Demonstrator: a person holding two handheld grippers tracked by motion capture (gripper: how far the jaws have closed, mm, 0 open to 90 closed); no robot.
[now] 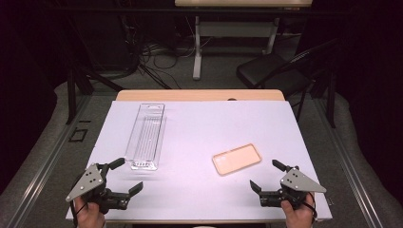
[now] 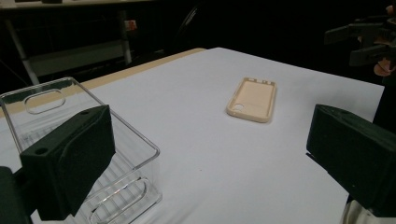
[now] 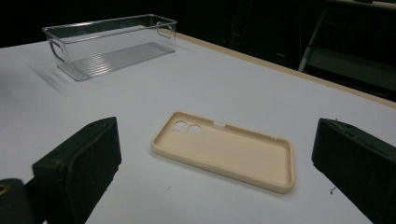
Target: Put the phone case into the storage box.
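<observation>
Phone case (image 1: 236, 159) lies hollow-side up btwn clear bin (image 1: 146, 137) & R gripper (image 1: 268, 175), unlabeled.

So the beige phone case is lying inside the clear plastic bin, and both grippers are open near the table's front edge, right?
Not quite. The phone case lies on the white table, apart from the clear bin, which holds nothing; the high view shows this. The rest stands: the left gripper and the right gripper both have their jaws spread, near the front edge.
</observation>
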